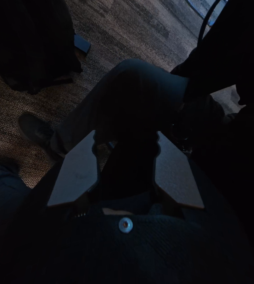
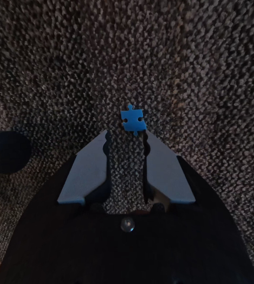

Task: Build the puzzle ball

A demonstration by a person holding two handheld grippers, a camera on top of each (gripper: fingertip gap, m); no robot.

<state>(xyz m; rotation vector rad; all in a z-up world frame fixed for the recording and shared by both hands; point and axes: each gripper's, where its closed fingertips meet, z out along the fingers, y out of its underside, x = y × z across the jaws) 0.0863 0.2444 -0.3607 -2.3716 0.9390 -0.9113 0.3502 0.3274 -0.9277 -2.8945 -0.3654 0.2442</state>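
Observation:
A small blue puzzle piece (image 2: 132, 121) lies flat on the speckled carpet (image 2: 123, 61) in the right wrist view. My right gripper (image 2: 126, 133) is open and empty just above the carpet. Its fingertips sit just short of the piece's near edge, and the piece's lower tab is level with them. My left gripper (image 1: 126, 135) is open in the dark left wrist view, held above a person's trouser leg (image 1: 123, 92). The gap between its fingers (image 1: 80, 166) is very dark, and I see nothing in it. No puzzle ball is in view.
A dark round object (image 2: 4, 152) sits on the carpet left of the right gripper. In the left wrist view there is a shoe (image 1: 32, 129), a dark bulky shape (image 1: 28, 43) at upper left, a dark flat box (image 1: 81, 43) and a cable (image 1: 206, 18). Left tips to right tips: about 65 cm.

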